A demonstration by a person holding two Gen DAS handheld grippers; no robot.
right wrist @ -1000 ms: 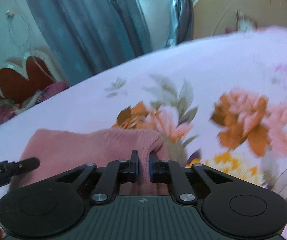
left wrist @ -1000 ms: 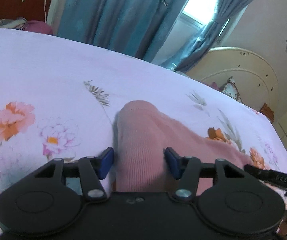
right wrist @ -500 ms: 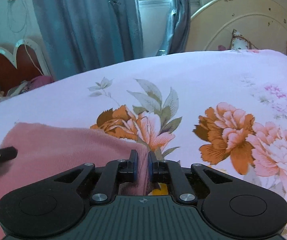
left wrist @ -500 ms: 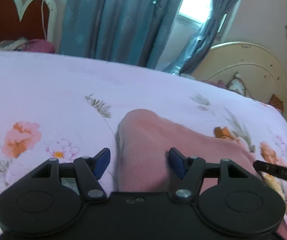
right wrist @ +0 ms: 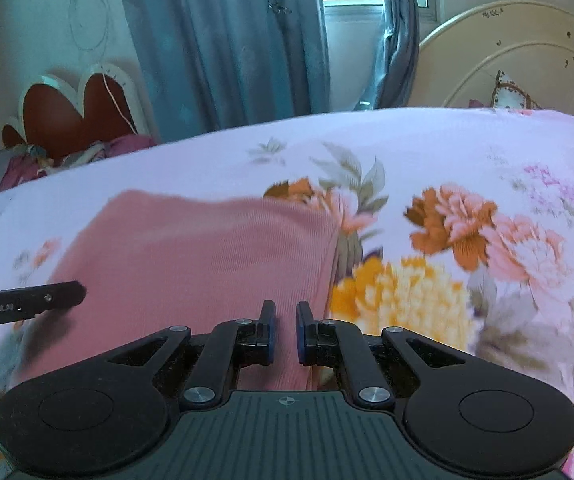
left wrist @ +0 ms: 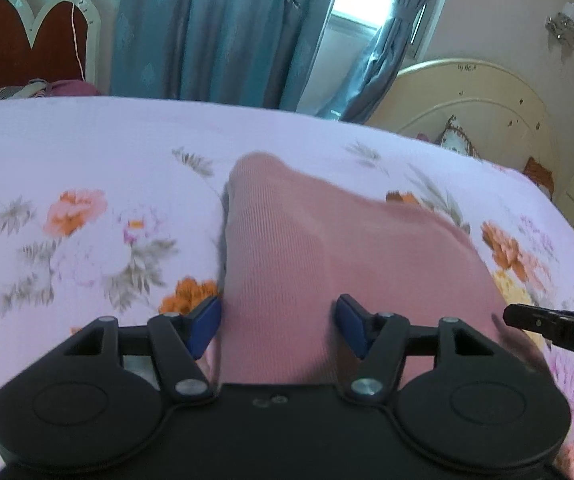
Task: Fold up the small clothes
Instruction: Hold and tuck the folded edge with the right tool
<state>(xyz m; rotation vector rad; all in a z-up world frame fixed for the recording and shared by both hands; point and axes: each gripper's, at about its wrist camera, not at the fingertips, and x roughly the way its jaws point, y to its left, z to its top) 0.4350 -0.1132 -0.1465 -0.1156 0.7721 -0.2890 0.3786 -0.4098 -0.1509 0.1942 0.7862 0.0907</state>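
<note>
Two hand-held grippers, left and right, one pink garment.

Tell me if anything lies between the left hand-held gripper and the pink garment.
Nothing visible does. The pink garment already sits between the left hand-held gripper's blue pads, which stand wide apart on either side of it. Around it there is only the floral bedsheet.

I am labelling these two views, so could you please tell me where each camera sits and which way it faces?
Left wrist: on the left gripper, looking down over the pink garment on the floral bedsheet; a fingertip shows bottom right.
Right wrist: on the right gripper, shut on the garment's edge; fingers show at left.
Shared: garment, bedsheet, blue curtains, each other's gripper tip.
</note>
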